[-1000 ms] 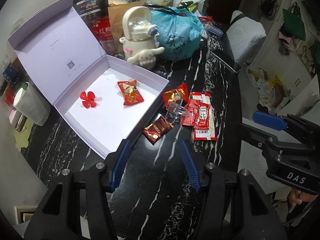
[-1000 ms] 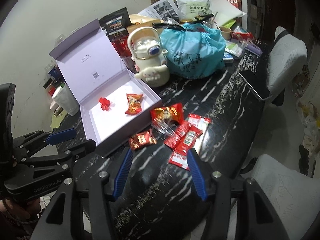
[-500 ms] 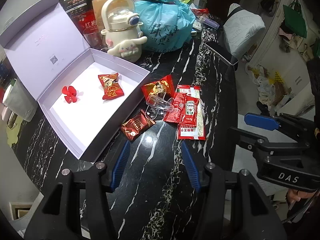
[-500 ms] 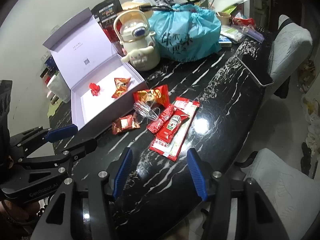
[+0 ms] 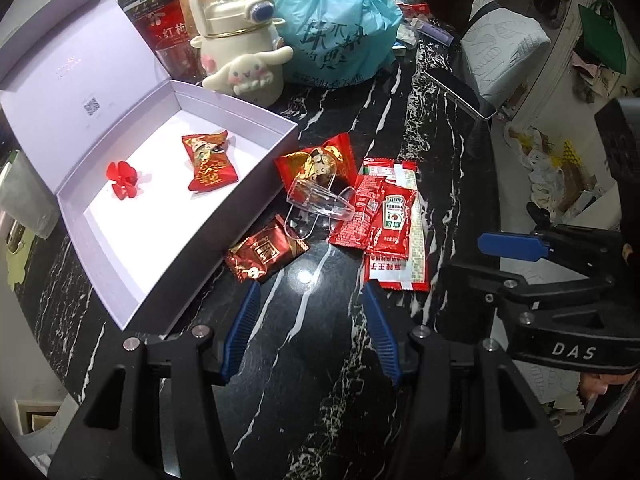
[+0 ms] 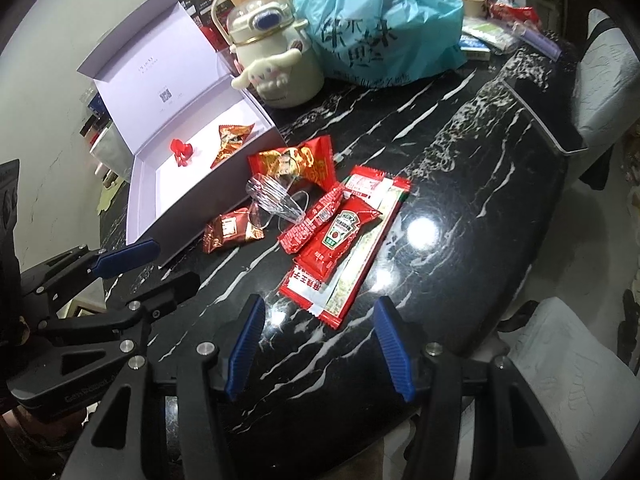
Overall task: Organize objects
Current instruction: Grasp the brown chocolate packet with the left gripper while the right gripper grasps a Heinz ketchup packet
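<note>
Snack packet (image 5: 210,162) in lidded box (image 5: 236,110)

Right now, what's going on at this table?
A person holds two claws over a black marble table, sorting snacks into an open lilac box. Both the left claw and the right claw are open and hold nothing. The box has a red flower and one candy inside. Outside it lie two more candies, a clear cup on its side and a pile of ketchup packets.
</note>
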A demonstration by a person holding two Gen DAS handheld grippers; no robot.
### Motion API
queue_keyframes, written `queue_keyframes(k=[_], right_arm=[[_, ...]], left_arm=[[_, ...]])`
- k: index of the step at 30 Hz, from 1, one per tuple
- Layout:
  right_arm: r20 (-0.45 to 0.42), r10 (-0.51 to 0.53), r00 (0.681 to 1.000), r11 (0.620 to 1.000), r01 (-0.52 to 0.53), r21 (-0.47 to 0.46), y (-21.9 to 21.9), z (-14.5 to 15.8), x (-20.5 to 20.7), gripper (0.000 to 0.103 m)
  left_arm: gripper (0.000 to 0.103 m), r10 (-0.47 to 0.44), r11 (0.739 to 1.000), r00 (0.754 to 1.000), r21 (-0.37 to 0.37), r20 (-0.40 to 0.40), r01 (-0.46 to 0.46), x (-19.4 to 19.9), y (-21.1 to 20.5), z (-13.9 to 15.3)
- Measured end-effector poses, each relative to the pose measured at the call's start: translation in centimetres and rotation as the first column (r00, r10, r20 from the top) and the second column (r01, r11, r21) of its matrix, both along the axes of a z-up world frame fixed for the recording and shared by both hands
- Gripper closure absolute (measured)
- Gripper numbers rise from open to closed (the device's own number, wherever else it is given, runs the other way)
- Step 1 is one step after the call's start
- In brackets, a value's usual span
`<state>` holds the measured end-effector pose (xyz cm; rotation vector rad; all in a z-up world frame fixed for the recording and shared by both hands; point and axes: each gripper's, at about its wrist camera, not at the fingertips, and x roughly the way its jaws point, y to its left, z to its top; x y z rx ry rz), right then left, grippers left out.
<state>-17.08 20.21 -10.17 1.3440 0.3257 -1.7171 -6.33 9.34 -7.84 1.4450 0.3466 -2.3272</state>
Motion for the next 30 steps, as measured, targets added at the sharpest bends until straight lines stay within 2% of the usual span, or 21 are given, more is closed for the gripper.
queue_keyframes(k=[10, 15, 20, 26, 30], right_arm=[[0.044, -0.014, 0.999, 1.000, 0.015, -0.027, -2.2, -2.5, -2.4, 0.046], [0.072, 0.013, 0.997, 0.998, -0.009, -0.059, -3.7, -3.1, -3.3, 0.048], [0.080, 0.022, 0.997, 0.999, -0.020, -0.027, -4.9, -4.2, -3.7, 0.049], [0.046, 0.044, 0.998, 0.999, -0.044, -0.005, -6.0, -4.4, -4.0, 0.050], [-0.006, 0.060, 0.998, 0.998, -0.060, 0.010, -6.2, -4.5, -3.8, 0.057]], left_arm=[[0.051, 0.028, 0.999, 1.000, 0.022, -0.003, -0.028, -1.6, -2.1, -1.7], [0.052, 0.067, 0.994, 0.997, 0.089, -0.027, -0.064, -2.2, -3.7, -2.3], [0.052, 0.070, 0.994, 0.997, 0.080, -0.019, -0.069, -2.7, -4.4, -3.0], [0.052, 0.084, 0.993, 0.996, 0.084, -0.001, -0.084, -3.2, -5.0, -3.9], [0.051, 0.098, 0.992, 0.995, 0.077, 0.008, -0.098, -3.5, -5.3, -4.5]])
